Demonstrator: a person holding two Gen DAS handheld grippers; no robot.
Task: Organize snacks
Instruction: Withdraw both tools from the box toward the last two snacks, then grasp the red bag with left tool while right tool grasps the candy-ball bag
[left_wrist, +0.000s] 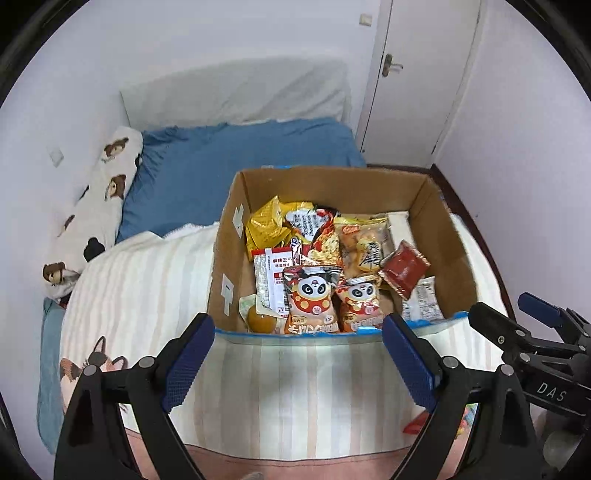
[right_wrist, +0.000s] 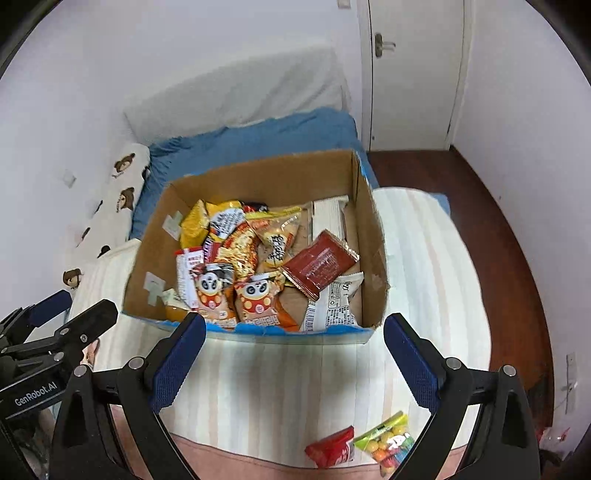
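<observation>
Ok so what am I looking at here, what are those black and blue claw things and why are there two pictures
Those are two handheld grippers, one in each of a person's hands, no robot arm. Each carries a wide-angle camera looking along its fingers, hence two pictures: one from the left gripper, one from the right gripper. Both have their jaws wide open and hold nothing. Ahead, on a striped blanket on a bed, sits a cardboard box full of snack packets, including two panda packets. Outside the box, near the right gripper, lie a red packet and a bag of coloured candies.
</observation>
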